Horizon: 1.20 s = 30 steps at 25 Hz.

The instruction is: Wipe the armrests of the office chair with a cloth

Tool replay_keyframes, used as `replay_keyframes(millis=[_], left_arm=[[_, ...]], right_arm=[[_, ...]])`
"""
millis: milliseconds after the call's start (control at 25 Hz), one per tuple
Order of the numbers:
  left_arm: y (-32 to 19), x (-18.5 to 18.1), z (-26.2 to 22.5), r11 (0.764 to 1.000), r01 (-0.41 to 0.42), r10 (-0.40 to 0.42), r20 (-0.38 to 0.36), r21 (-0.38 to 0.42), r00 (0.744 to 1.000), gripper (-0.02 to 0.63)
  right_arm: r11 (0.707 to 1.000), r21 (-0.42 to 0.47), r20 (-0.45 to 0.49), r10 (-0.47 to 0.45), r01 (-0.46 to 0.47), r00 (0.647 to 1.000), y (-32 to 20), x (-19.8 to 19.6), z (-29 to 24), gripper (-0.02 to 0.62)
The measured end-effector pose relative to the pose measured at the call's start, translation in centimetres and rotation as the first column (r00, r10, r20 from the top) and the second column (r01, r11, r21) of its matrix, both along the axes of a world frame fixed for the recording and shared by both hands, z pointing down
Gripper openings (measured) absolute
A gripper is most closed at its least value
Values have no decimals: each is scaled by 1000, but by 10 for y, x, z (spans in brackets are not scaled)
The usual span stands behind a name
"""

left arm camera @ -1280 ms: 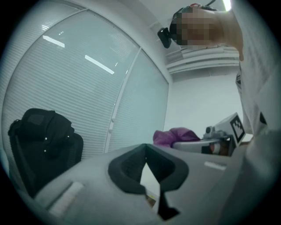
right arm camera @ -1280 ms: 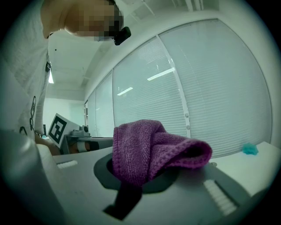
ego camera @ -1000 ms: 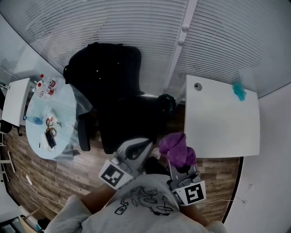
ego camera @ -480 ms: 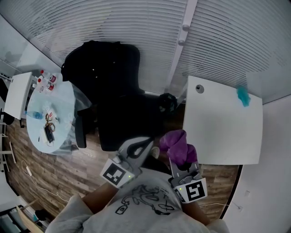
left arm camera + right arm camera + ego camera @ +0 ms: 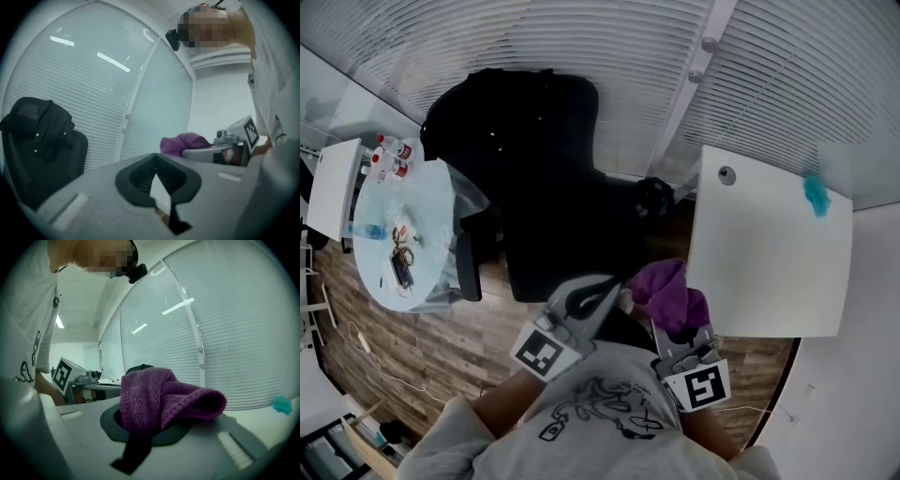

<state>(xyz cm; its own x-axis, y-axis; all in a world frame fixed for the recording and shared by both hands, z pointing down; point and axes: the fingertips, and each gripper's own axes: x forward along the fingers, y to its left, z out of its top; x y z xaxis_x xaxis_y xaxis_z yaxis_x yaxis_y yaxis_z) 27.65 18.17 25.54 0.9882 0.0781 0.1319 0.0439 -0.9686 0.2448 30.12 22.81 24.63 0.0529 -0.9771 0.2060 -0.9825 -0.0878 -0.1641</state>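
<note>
Right gripper (image 5: 149, 426) is clamped on the purple cloth (image 5: 159, 397). A thick fold bunches out past the jaws, so I'd guess there's enough loose fabric to use as a wiping pad. Left gripper (image 5: 155, 158) has its fingers together at the tips with nothing in them, probably kept free to steady the chair. Both are held close to the person's chest, pointing toward the black office chair (image 5: 548, 202), and they're well clear of it, so wiping hasn't started. The nearer armrest (image 5: 469, 267) sits on the chair's left, by the round glass table (image 5: 431, 202). The dark lump near the corner of the white table (image 5: 769, 272) looks like the other armrest, not certain. Something dark is draped over the chair back, likely a jacket. Readable text: none. The cubes on the grippers carry only square markers, the shirt print is a drawing I can't read, and the labels on the bottles (image 5: 389, 155) are too small.
</note>
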Motion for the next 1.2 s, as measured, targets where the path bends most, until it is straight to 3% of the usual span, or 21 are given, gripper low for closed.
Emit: replay_keyframes(millis=[360, 880, 1200], left_arm=[[-33, 2, 47, 999, -51, 51, 23, -7, 998, 2], [-41, 2, 130, 991, -131, 133, 78, -23, 988, 2], [-42, 6, 181, 990, -139, 140, 100, -17, 985, 2]], right_arm=[[997, -70, -4, 16, -16, 1000, -37, -1, 47, 41], [983, -180, -1, 46, -45, 999, -38, 1, 136, 41], [965, -261, 10, 21, -18, 1000, -34, 0, 206, 41]])
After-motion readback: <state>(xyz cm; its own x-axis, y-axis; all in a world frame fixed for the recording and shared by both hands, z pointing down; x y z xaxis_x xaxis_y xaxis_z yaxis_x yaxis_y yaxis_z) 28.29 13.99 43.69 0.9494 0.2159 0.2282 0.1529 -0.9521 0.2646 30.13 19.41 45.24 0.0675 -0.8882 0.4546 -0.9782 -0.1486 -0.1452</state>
